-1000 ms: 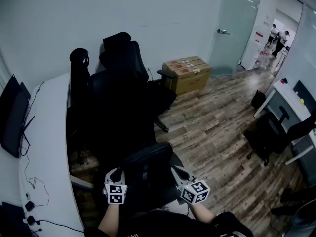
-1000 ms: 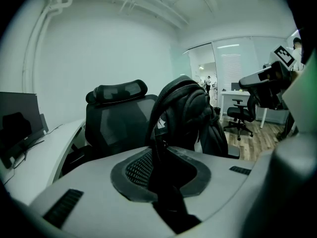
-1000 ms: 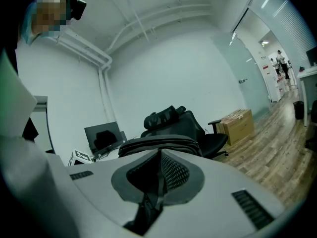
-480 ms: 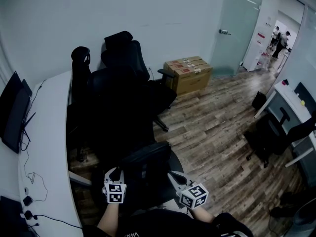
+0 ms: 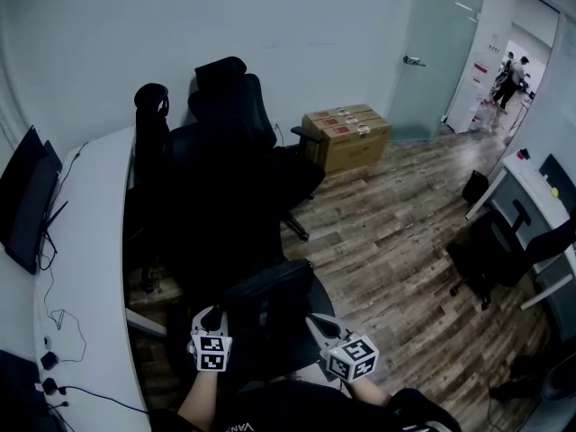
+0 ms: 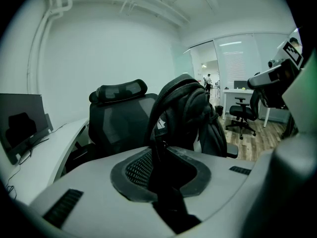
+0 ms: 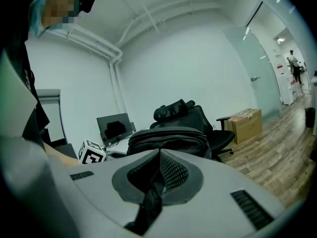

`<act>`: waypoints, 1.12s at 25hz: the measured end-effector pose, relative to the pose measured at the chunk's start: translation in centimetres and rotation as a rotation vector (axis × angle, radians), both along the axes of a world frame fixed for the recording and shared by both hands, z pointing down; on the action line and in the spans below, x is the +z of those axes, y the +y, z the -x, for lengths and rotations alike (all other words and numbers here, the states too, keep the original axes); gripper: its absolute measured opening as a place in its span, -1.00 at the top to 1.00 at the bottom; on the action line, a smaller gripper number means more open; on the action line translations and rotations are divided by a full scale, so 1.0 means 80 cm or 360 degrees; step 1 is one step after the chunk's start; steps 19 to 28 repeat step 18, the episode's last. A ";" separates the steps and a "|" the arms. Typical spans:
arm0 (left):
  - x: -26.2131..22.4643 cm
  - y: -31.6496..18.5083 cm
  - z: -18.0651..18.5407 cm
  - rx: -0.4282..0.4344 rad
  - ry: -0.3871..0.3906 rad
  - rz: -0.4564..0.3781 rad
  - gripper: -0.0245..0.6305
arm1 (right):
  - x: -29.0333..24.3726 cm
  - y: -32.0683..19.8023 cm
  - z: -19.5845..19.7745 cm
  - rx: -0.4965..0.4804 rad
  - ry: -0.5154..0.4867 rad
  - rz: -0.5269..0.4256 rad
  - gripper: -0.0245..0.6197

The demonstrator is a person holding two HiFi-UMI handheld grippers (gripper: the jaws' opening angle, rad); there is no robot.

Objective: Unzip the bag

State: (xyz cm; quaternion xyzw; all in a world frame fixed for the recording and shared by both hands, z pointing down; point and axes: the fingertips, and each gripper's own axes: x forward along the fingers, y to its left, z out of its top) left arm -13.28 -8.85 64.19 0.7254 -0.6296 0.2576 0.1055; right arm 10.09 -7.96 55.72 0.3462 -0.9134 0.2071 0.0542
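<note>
The bag (image 5: 270, 302), a black backpack, sits just in front of the person, between the two grippers and beside the white desk (image 5: 90, 241); in the head view it is only a dark rounded mass, and that view does not show how it is gripped. The left gripper (image 6: 157, 150) points forward and a little downward at the bag's left side; its jaws are nearly together, clamped on a fold of the bag's black fabric, from which a curved edge of the bag rises ahead. The right gripper (image 7: 158, 155) comes in from the right, angled inward and close to level; its jaws are fully together, pinching a dark strip (image 7: 147, 202), whether a zip tab or a strap I cannot tell. Both forearms enter from the bottom edge of the head view, held close on either side of the bag.

The left gripper view shows the bag tall and slumped against a black office chair (image 6: 119, 115); the right gripper view shows the bag broad and low, with the other gripper's marker cube (image 7: 91, 152) to its left and a monitor (image 7: 115, 128) behind. Only the head view shows the cardboard boxes (image 5: 346, 133) on the wooden floor (image 5: 396, 232).
</note>
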 end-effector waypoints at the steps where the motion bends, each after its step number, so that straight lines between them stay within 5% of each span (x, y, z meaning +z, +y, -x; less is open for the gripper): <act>1: 0.001 0.001 0.000 0.0000 0.0001 0.0000 0.71 | 0.001 0.000 0.000 0.0001 0.0004 -0.0002 0.79; 28: 0.003 0.004 0.002 -0.0004 0.0008 -0.0007 0.71 | 0.005 -0.010 0.010 0.0012 0.0043 -0.0013 0.79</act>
